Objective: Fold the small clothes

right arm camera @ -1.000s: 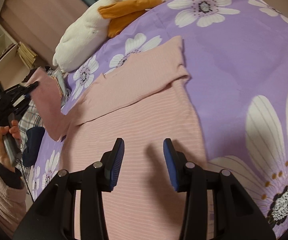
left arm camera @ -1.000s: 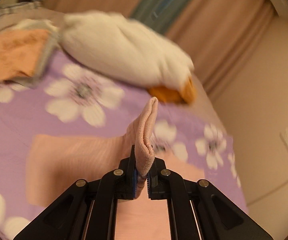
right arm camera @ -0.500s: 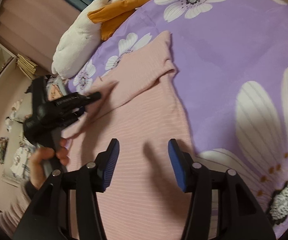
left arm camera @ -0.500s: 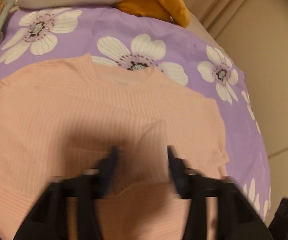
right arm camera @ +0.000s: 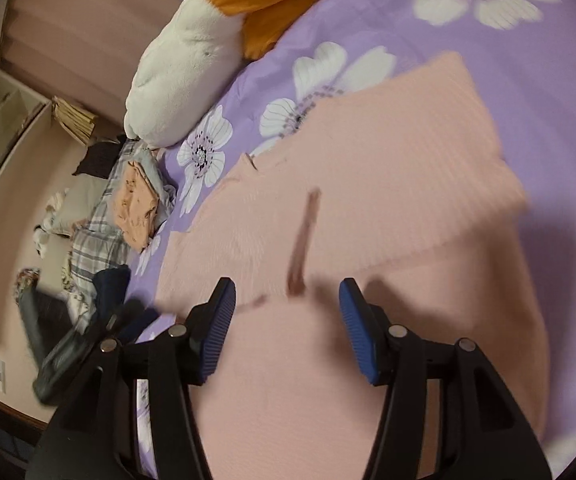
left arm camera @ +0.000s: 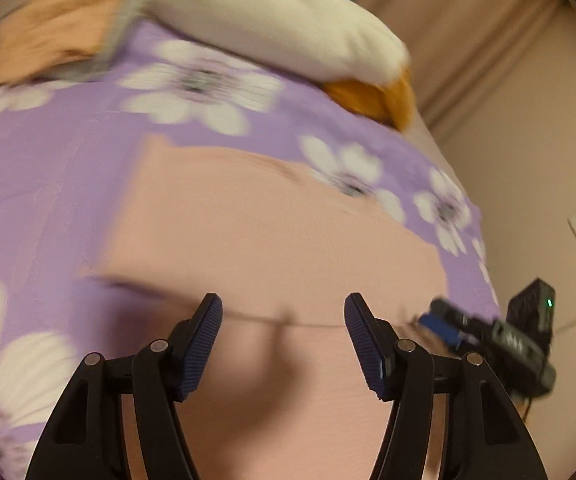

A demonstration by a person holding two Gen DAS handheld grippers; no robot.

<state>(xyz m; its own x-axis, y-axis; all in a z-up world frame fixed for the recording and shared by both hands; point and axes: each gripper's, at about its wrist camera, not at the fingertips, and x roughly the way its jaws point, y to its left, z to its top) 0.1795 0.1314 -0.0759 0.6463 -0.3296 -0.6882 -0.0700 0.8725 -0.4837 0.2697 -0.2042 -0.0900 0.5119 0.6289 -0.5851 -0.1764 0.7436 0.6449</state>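
A pink ribbed top (left arm camera: pixel 271 240) lies flat on the purple flowered bedspread (left arm camera: pixel 47 168), with both sleeves folded in over the body. It also shows in the right wrist view (right arm camera: pixel 368 208). My left gripper (left arm camera: pixel 283 320) is open and empty, just above the top's lower part. My right gripper (right arm camera: pixel 288 300) is open and empty over the same top. The right gripper shows at the right edge of the left wrist view (left arm camera: pixel 488 332). The left gripper shows blurred at the lower left of the right wrist view (right arm camera: pixel 87 344).
A white and orange plush toy (right arm camera: pixel 191 52) lies at the head of the bed. A folded orange garment (right arm camera: pixel 135 204) sits on a plaid cloth (right arm camera: pixel 91 240) at the bed's far side. Curtains (left arm camera: pixel 488 40) and a wall (left arm camera: pixel 548 184) stand beyond the bed.
My left gripper let go of the pink sleeve it held pinched, laid it over the top and opened. It has pulled back. The right gripper stayed open and shifted slightly.
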